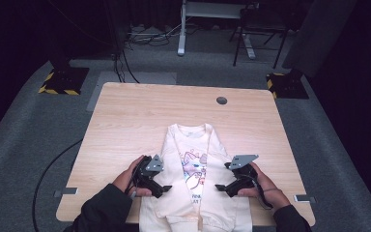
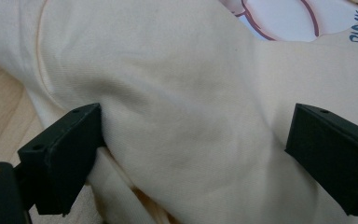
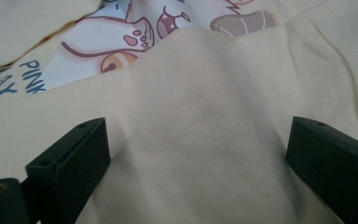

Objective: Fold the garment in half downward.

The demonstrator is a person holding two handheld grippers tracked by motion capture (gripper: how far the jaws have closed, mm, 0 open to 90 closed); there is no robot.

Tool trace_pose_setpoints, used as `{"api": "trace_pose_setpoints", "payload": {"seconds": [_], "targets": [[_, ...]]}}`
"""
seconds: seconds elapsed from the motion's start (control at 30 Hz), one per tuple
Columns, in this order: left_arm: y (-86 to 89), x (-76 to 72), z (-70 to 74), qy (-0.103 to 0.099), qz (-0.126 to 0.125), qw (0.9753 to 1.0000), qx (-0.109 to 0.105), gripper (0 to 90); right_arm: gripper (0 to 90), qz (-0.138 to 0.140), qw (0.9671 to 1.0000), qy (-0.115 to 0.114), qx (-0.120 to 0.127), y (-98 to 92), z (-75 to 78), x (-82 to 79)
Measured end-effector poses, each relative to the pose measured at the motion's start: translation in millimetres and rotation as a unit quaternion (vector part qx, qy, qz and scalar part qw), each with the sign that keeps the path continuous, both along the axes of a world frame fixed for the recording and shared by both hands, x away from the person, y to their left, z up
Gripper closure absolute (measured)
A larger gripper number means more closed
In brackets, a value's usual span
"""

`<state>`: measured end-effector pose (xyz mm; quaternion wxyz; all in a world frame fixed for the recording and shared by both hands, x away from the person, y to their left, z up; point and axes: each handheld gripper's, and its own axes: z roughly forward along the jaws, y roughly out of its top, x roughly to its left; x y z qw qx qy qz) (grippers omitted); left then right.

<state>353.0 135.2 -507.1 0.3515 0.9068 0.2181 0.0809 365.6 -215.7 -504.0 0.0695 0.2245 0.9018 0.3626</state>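
I see cream sweatshirt long axis running away from me; left gripper and right gripper flank it, jaws wide, holding nothing.

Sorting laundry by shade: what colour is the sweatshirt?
Pale cream sweatshirt with a cartoon print; high view.

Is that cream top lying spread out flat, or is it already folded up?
Partly folded: the cream top has both sleeves turned inward over its printed front, body still full length.
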Motion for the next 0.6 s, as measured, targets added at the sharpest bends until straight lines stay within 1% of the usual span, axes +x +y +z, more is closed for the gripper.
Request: {"api": "trace_pose_setpoints", "payload": {"seconds": [0.07, 0.2, 0.6], "targets": [[-0.1, -1.6, -0.4, 0.001, 0.001, 1.0, -0.003, 4.5, 5.9, 0.0, 1.0, 0.0, 0.0, -0.3, 0.0, -0.9], [0.2, -3.6, -0.4, 0.0, -0.002, 1.0, -0.002, 4.5, 5.9, 0.002, 1.0, 0.001, 0.0, -0.6, 0.0, -3.0], [1.3, -2.2, -1.0, 0.001, -0.01, 0.9999, -0.006, 3.9, 5.5, 0.004, 1.0, 0.001, 0.0, -0.9, 0.0, -2.9]]}}
